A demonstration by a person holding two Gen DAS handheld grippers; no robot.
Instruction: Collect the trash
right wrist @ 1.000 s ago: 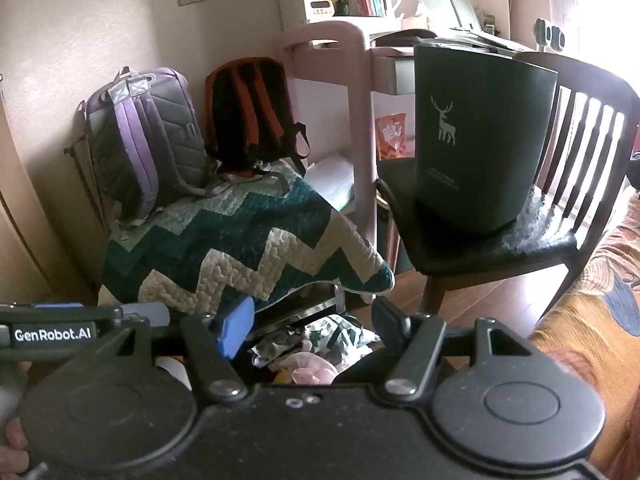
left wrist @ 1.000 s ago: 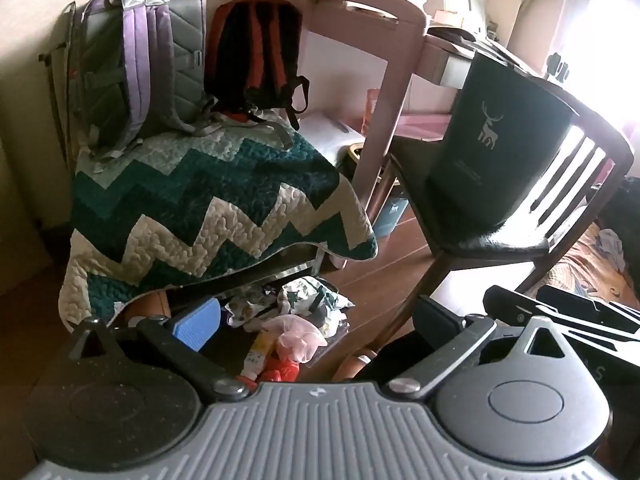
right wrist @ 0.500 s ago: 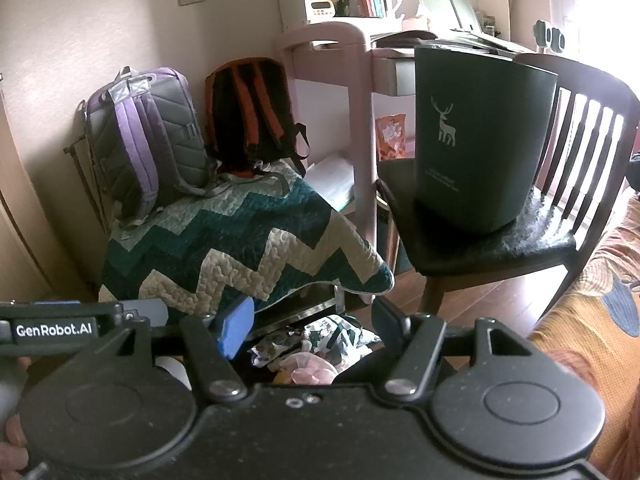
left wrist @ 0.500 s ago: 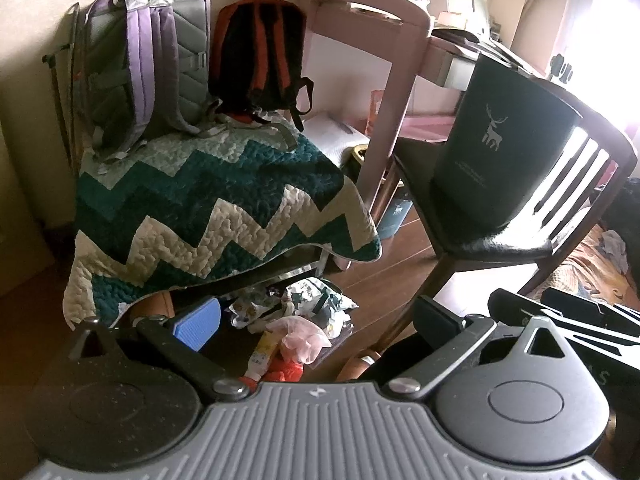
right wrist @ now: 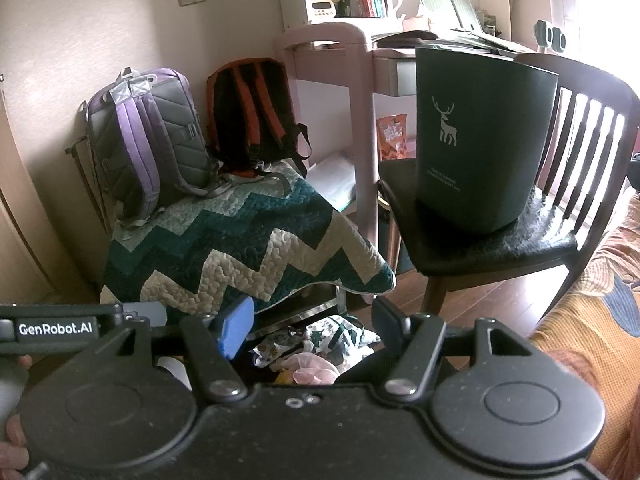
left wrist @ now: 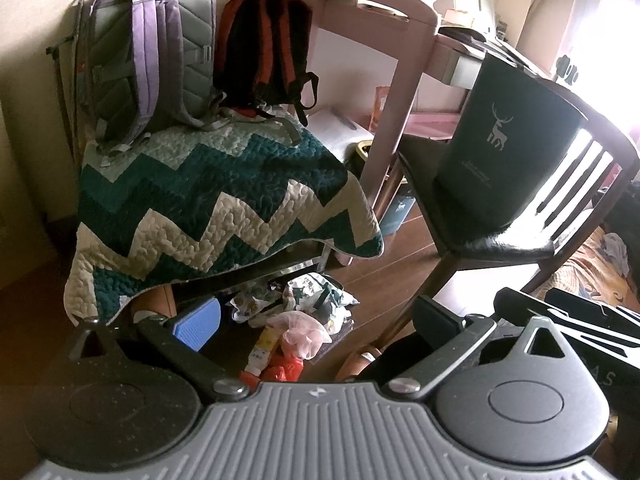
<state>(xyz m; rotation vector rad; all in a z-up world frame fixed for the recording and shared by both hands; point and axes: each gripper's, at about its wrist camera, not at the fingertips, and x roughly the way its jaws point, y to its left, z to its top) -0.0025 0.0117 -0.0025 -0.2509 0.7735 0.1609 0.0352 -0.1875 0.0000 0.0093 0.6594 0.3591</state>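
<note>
Looking along my left gripper [left wrist: 316, 322]: jaws spread wide, nothing between them, blue pad on the left finger showing. Beyond the fingers, a heap of trash [left wrist: 298, 316] lies on the wooden floor [left wrist: 384, 264], under the overhanging edge of a zigzag quilt [left wrist: 216, 200]. In the heap: crumpled printed wrappers, a pale pink net-like bag [left wrist: 300, 328], something red beneath it, and a small yellow-labelled packet just beside. A purple-and-grey backpack [left wrist: 154, 48] and a black-and-orange backpack [left wrist: 266, 46] stand on the quilt against the wall. To the right, a dark green bin [left wrist: 504, 140] with a deer mark sits on the seat of a dark wooden chair [left wrist: 492, 240], near a pink tabletop [left wrist: 400, 12]. My right gripper shows at the far right edge.

Looking along my right gripper [right wrist: 310, 324]: also wide open and empty, held above the floor. The same trash pile [right wrist: 316, 344] sits between and just past the fingers, partly hidden by the gripper body. Quilt above it; green bin upright on the chair, well apart from the pile. An orange patterned fabric [right wrist: 592, 328] fills the right edge.
</note>
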